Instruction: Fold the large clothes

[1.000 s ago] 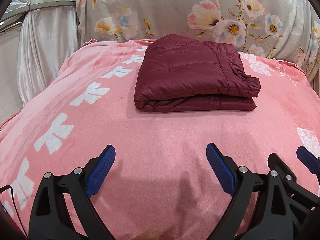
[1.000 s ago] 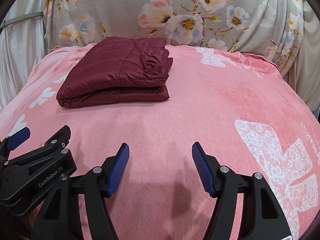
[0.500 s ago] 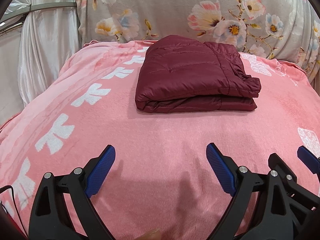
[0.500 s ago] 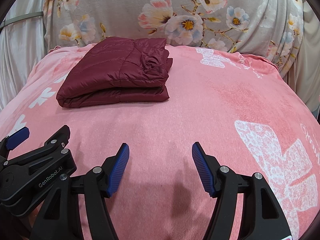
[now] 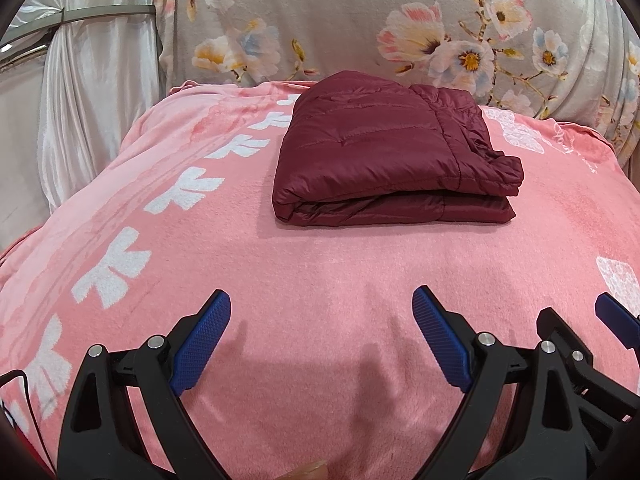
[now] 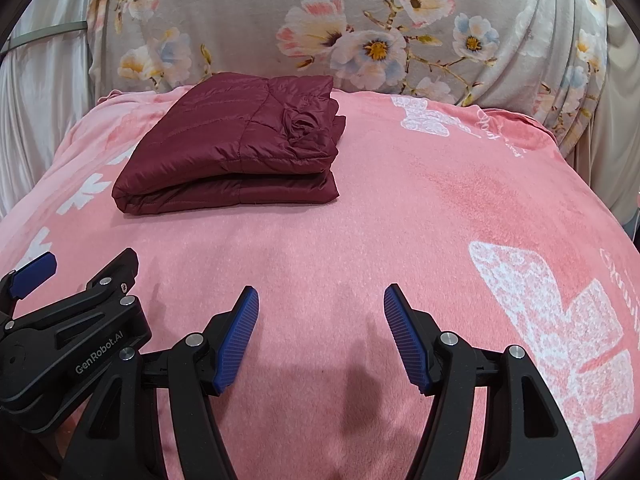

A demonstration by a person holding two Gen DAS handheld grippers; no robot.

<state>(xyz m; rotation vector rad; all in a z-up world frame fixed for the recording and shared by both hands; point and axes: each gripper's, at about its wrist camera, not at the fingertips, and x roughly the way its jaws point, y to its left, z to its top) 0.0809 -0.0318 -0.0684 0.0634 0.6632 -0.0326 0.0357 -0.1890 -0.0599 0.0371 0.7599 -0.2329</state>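
Left gripper (image 5: 322, 344) and right gripper (image 6: 321, 338): side by side, blue pads spread apart, holding nothing, low over pink blanket (image 5: 340, 272). Folded maroon jacket (image 5: 384, 160): on blanket, well beyond both grippers, near floral cover (image 6: 400, 8).

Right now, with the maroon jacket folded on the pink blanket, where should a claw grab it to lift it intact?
Probably the rounded fold edge at the near-left corner of the maroon jacket, coming in low from the near side over the pink blanket. All layers join there, so one pinch should hold the stack; the right end is bunched and loose. The left claw and right claw are both open and empty.
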